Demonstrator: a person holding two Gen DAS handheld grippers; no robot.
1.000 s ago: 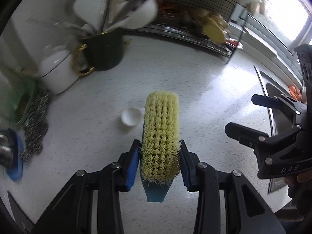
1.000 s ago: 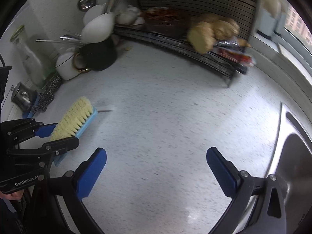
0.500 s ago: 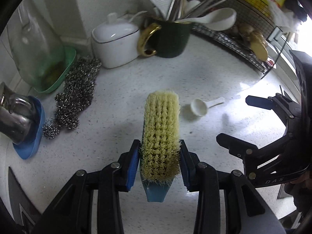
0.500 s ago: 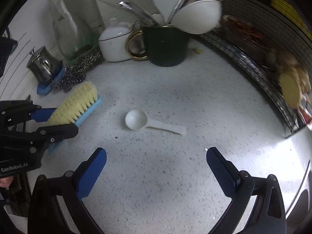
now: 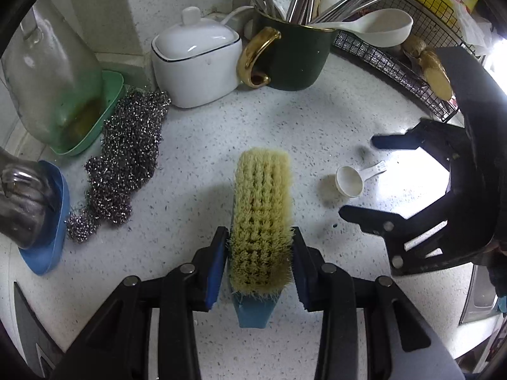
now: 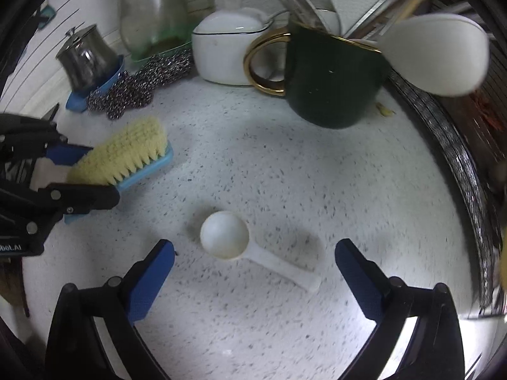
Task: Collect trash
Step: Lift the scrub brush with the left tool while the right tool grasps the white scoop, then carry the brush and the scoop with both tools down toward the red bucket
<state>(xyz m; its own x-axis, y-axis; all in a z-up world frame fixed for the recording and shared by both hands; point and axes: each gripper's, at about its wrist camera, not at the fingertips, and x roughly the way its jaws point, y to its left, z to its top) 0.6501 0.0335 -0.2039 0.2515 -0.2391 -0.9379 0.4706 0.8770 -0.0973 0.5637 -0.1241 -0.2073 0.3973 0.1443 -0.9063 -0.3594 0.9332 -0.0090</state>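
A small white plastic scoop [image 6: 224,234] lies on the speckled white counter, bowl up, with its handle pointing right. My right gripper [image 6: 255,245] hangs over it with the scoop between its blue pads. The jaws are wide and closing, and neither pad touches the scoop. My left gripper [image 5: 259,232] is shut on a scrubbing brush [image 5: 261,209] with yellow bristles and a blue back, held bristles up just above the counter. The left wrist view shows the scoop [image 5: 349,181] to the right of the brush, flanked by the fingers of my right gripper [image 5: 359,177].
Along the back stand a dark green mug [image 5: 294,57] full of utensils, a white lidded pot [image 5: 196,63], steel wool [image 5: 126,158], a glass bottle in a green dish [image 5: 54,72] and a metal pot [image 5: 22,202]. A wire rack [image 5: 396,63] runs at the right.
Both grippers have swept across the counter toward the back corner. The scoop has come between the right jaws, which have narrowed slightly. The left gripper still holds the brush.
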